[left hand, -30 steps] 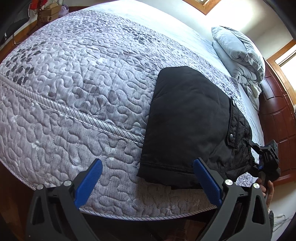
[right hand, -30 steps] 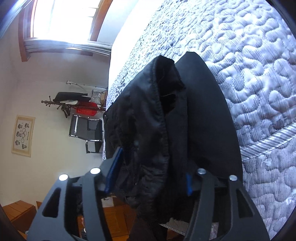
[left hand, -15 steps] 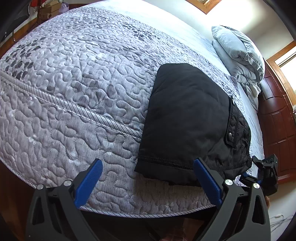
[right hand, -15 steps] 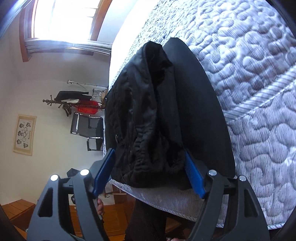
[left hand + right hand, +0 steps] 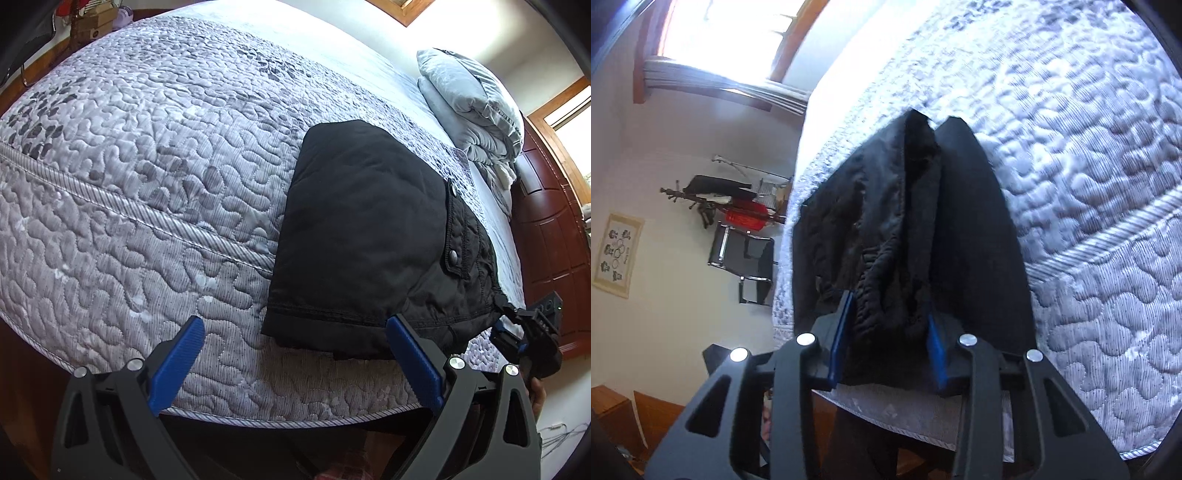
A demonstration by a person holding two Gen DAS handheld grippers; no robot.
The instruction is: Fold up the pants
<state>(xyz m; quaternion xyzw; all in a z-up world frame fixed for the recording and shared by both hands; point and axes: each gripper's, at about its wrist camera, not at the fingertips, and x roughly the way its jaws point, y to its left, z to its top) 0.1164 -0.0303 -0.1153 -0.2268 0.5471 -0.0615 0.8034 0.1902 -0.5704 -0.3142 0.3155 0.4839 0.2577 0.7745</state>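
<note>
Black pants lie folded on the quilted bed, their near hem close to the mattress edge. My left gripper hovers open over that edge, blue pads wide apart; nothing is between them. At the pants' right corner my right gripper meets the bunched waistband. In the right wrist view the jaws of the right gripper are closing, and the crumpled waistband of the pants fills the gap between both blue pads.
Folded grey bedding is stacked at the head of the bed, against a dark wooden headboard. Beyond the bed's far side stand a chair and a coat rack. Wooden floor lies below the mattress edge.
The right gripper's jaws spread wider half a second ago, then narrowed onto the waistband. The pants' right side has settled flatter on the bed. The left gripper has stayed put.
</note>
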